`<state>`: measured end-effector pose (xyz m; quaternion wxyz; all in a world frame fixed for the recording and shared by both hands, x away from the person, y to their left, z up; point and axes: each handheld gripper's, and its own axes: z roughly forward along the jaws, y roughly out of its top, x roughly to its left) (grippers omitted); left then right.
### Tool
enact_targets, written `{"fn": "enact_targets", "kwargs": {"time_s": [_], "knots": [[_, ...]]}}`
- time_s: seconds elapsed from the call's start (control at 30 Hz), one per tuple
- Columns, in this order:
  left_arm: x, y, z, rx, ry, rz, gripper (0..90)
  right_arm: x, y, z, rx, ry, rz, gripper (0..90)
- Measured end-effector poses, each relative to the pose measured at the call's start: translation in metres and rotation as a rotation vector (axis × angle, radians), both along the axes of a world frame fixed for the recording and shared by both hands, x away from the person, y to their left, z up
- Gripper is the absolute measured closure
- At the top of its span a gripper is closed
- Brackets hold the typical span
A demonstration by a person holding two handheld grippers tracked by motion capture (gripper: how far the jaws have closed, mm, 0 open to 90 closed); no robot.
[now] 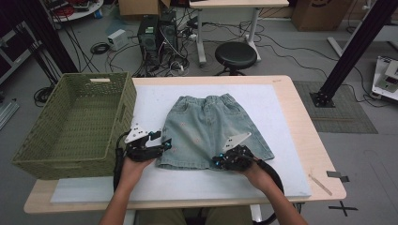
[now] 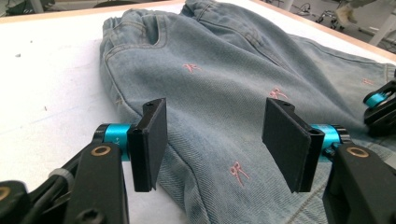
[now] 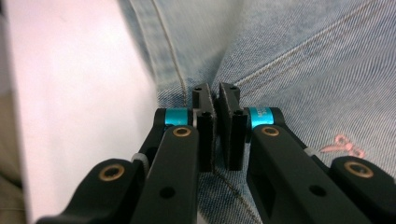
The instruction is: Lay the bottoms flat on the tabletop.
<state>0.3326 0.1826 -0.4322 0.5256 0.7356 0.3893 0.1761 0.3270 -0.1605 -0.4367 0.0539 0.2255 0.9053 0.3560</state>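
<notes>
Tongs [image 1: 217, 161] pinch the denim skirt's [image 1: 211, 126] hem; its waistband points away.

1 denim skirt [image 1: 213, 126], 1 basket [image 1: 70, 126], 2 tools

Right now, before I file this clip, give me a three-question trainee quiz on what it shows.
1. True or false: the left gripper has clamped the denim shorts.
2. The right gripper's jaws stand: A) wide open B) nearly together at the shorts' hem C) inside the basket.
3. What stands on the table left of the shorts?

Key: 1 false, its jaws are open with denim between them. 2 B. 3 the green woven basket.
</notes>
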Motion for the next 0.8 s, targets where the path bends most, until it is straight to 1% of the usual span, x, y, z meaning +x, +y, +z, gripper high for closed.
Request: {"fn": "enact_targets", "kwargs": {"time_s": [0.03,0.07,0.1,0.13,0.17,0.2,0.23,0.27,0.3,0.33,0.37,0.4,0.43,0.47,0.5,0.53,0.57,0.6,0.67,0.7,0.73,0.8], "knots": [[0.000,0.000,0.000,0.004,0.002,0.004,39.8,0.001,0.000,-0.003,0.005,0.003,-0.011,85.5],[0.000,-0.001,-0.001,0.010,0.005,0.008,39.3,0.001,-0.001,-0.005,0.022,0.006,-0.018,83.3],[0.000,-0.001,-0.001,0.017,0.011,0.013,39.1,0.001,-0.002,-0.005,0.030,0.000,-0.021,78.5],[0.001,-0.002,-0.003,0.030,0.024,0.020,38.6,0.001,-0.004,-0.005,0.048,-0.006,-0.016,70.3],[0.001,-0.002,-0.004,0.039,0.032,0.026,37.6,0.001,-0.008,-0.004,0.089,-0.016,-0.026,65.2],[0.002,-0.003,-0.006,0.049,0.045,0.034,36.9,0.001,-0.012,-0.002,0.109,-0.019,-0.041,63.7],[0.002,-0.003,-0.007,0.048,0.058,0.036,36.5,0.001,-0.020,0.001,0.134,-0.040,-0.070,60.4],[0.002,-0.003,-0.009,0.053,0.064,0.040,36.3,0.001,-0.027,0.003,0.147,-0.059,-0.099,58.2],[0.002,-0.003,-0.009,0.055,0.065,0.041,35.8,0.001,-0.036,0.006,0.159,-0.078,-0.135,55.6],[0.001,-0.003,-0.010,0.050,0.063,0.039,35.7,0.001,-0.042,0.008,0.171,-0.092,-0.160,52.8],[0.001,-0.003,-0.010,0.050,0.063,0.038,35.7,0.002,-0.051,0.010,0.179,-0.108,-0.198,51.9],[0.000,-0.003,-0.010,0.050,0.062,0.039,35.7,0.002,-0.061,0.011,0.178,-0.131,-0.234,50.9],[0.001,-0.003,-0.010,0.050,0.062,0.042,35.7,0.003,-0.069,0.012,0.158,-0.158,-0.269,48.7],[0.001,-0.002,-0.010,0.046,0.067,0.045,35.7,0.004,-0.077,0.012,0.133,-0.178,-0.305,46.8],[0.002,-0.002,-0.010,0.045,0.073,0.044,37.3,0.005,-0.088,0.010,0.094,-0.195,-0.348,46.3],[0.003,-0.002,-0.011,0.059,0.080,0.049,40.6,0.006,-0.094,0.009,0.077,-0.202,-0.371,46.2],[0.004,-0.003,-0.011,0.075,0.084,0.061,44.5,0.007,-0.104,0.007,0.052,-0.206,-0.408,46.3],[0.005,-0.003,-0.012,0.092,0.094,0.077,44.6,0.008,-0.110,0.005,0.042,-0.205,-0.427,46.3],[0.007,-0.003,-0.015,0.099,0.125,0.095,44.7,0.008,-0.125,0.003,0.036,-0.196,-0.481,46.8],[0.007,-0.002,-0.016,0.109,0.135,0.103,44.7,0.008,-0.132,0.001,0.037,-0.199,-0.504,47.9],[0.008,-0.002,-0.017,0.110,0.144,0.110,44.6,0.007,-0.139,0.000,0.041,-0.190,-0.525,50.3],[0.009,-0.001,-0.018,0.109,0.161,0.117,44.6,0.006,-0.151,-0.001,0.048,-0.176,-0.550,53.5]]}}
